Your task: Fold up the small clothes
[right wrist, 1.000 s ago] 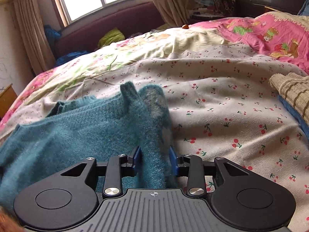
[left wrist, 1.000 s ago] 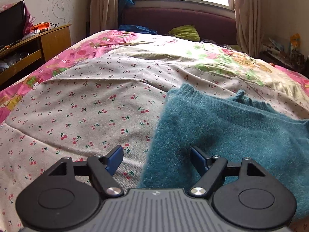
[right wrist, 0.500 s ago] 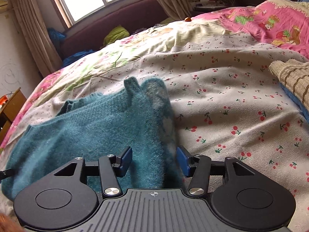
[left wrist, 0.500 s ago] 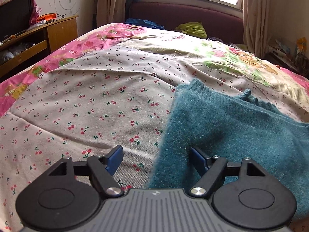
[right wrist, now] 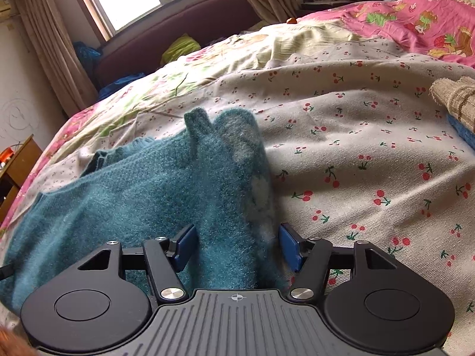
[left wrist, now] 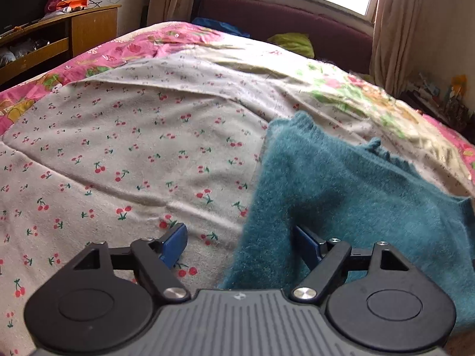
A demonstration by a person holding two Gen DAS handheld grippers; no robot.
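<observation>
A fuzzy teal knit garment [left wrist: 341, 184] lies on the cherry-print bedsheet [left wrist: 118, 154]. In the left wrist view its left edge runs between my open blue fingers; my left gripper [left wrist: 242, 244] is open over that edge. In the right wrist view the garment [right wrist: 166, 190] has its right edge folded up in a ridge that runs between the fingers. My right gripper [right wrist: 237, 246] is open with the jaws wide on either side of the ridge, not pinching it.
A folded beige striped cloth on a blue one [right wrist: 457, 103] lies at the right edge of the bed. A wooden cabinet [left wrist: 59, 41] stands left of the bed. A dark red sofa [left wrist: 285, 26] with a green cushion is under the window.
My right gripper has opened and let go of the teal garment's edge. My left gripper stayed open and shifted a little to the right along the bed.
</observation>
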